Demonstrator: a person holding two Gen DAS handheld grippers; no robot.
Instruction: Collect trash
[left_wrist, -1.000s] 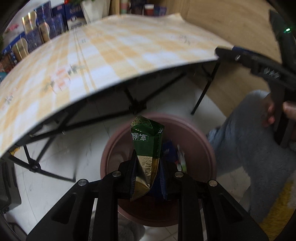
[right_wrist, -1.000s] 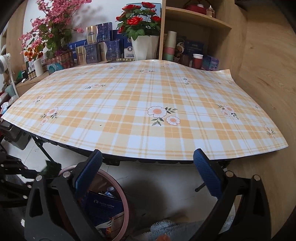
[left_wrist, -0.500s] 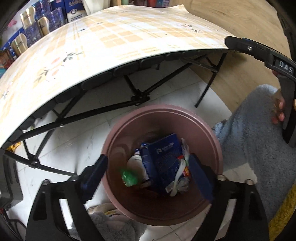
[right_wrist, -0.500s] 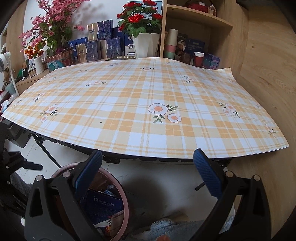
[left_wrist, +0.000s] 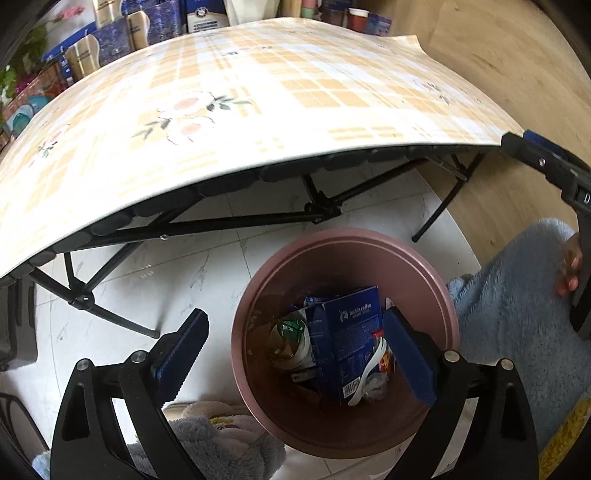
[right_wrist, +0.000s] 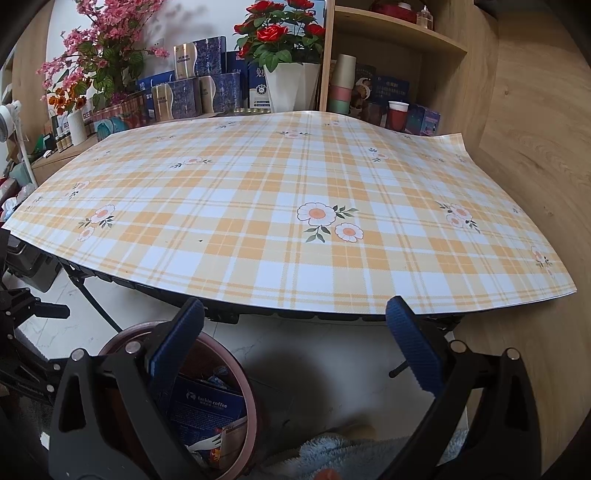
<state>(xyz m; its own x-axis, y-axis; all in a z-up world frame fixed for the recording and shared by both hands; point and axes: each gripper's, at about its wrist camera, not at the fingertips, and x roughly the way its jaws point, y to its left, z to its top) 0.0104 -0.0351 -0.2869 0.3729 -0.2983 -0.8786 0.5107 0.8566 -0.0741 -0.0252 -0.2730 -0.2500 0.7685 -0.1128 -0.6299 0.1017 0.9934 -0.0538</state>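
Left wrist cam: my left gripper (left_wrist: 295, 354) hangs right over the pink trash bin (left_wrist: 424, 266), which sits on the floor just off the table edge, prob so stuff goes straight from tabletop into it. Jaws are spread wide w/ nothing between them. Down in the bin there's a green wrapper (left_wrist: 291, 326) next to a blue luckin coffee box (left_wrist: 351, 332), plus a white plastic fork (left_wrist: 369, 365). So the trash is in the bin, not in my grip.

Right wrist cam: right gripper (right_wrist: 295, 347) points across the plaid floral tablecloth (right_wrist: 295, 221), jaws also wide apart, holding nothing, touching nothing. Tabletop looks bare from here, no trash left on it that I can see. Bin (right_wrist: 251, 398) shows bottom left w/ the coffee box (right_wrist: 207, 410) inside. Looks abt done imo.
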